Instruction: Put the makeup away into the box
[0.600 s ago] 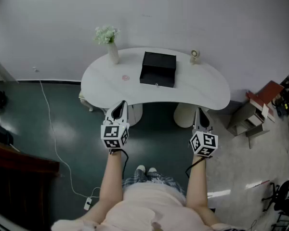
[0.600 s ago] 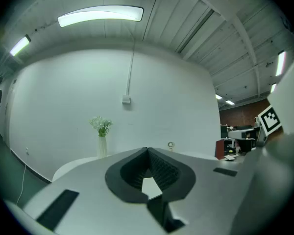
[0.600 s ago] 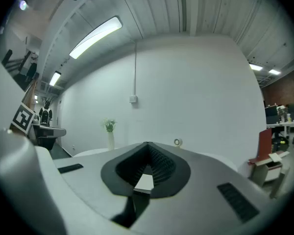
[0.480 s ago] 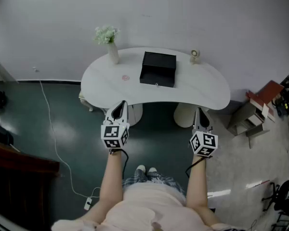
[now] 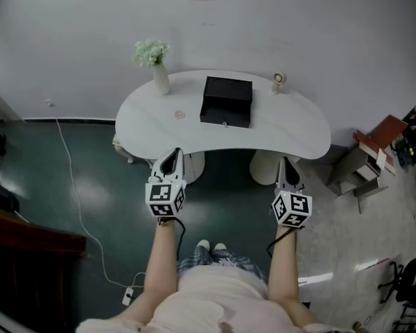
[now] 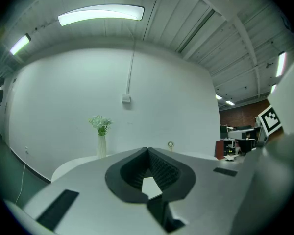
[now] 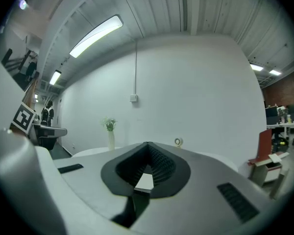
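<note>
A black box (image 5: 226,101) sits open-topped at the back middle of the white kidney-shaped table (image 5: 291,127). A small pink round makeup item (image 5: 179,114) lies on the table to the left of the box. My left gripper (image 5: 172,155) hovers level just before the table's front edge, jaws shut and empty; in its own view the left gripper (image 6: 147,151) shows its jaws meeting at the tips. My right gripper (image 5: 286,164) hangs the same way at the front right, and the right gripper (image 7: 147,145) is likewise shut with nothing in it. Both sets of jaws hide the box in the gripper views.
A white vase with flowers (image 5: 159,78) stands at the table's back left, and a small round object (image 5: 279,80) at the back right. A white cable (image 5: 76,186) runs across the green floor on the left. Red-topped furniture (image 5: 374,155) stands to the right.
The head view has shifted very slightly; both grippers stay where they were, still shut, and nothing on the table has moved.
</note>
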Tool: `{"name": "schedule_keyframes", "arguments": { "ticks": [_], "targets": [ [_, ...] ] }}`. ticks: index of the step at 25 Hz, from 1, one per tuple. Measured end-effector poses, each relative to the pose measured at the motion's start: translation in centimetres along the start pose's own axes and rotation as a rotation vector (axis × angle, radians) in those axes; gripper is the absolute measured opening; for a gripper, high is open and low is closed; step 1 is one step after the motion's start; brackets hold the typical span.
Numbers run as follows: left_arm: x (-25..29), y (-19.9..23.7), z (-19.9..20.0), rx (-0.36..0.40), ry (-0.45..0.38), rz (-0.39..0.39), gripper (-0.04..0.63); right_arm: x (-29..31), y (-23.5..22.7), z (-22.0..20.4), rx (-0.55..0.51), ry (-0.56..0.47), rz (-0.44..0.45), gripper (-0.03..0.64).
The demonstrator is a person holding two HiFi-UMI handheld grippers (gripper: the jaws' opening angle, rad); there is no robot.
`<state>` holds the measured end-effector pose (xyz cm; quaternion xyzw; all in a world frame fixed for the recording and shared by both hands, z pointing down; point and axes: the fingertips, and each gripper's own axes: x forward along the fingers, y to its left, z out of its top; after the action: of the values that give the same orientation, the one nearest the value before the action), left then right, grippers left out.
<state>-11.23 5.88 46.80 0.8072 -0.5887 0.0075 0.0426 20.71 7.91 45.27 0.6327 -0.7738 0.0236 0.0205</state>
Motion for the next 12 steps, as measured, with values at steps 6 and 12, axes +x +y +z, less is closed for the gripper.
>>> {"name": "schedule_keyframes", "arguments": {
  "ticks": [6,12],
  "targets": [
    [0.1,-0.05,-0.24,-0.005,0.006,-0.001,0.025,0.05,0.14,-0.33,0.022,0.0,0.0,0.014],
    [0.06,-0.05,-0.25,-0.003,0.007,0.0,0.025,0.28,0.21,-0.62,0.038,0.007,0.003,0.015]
  ]
}}
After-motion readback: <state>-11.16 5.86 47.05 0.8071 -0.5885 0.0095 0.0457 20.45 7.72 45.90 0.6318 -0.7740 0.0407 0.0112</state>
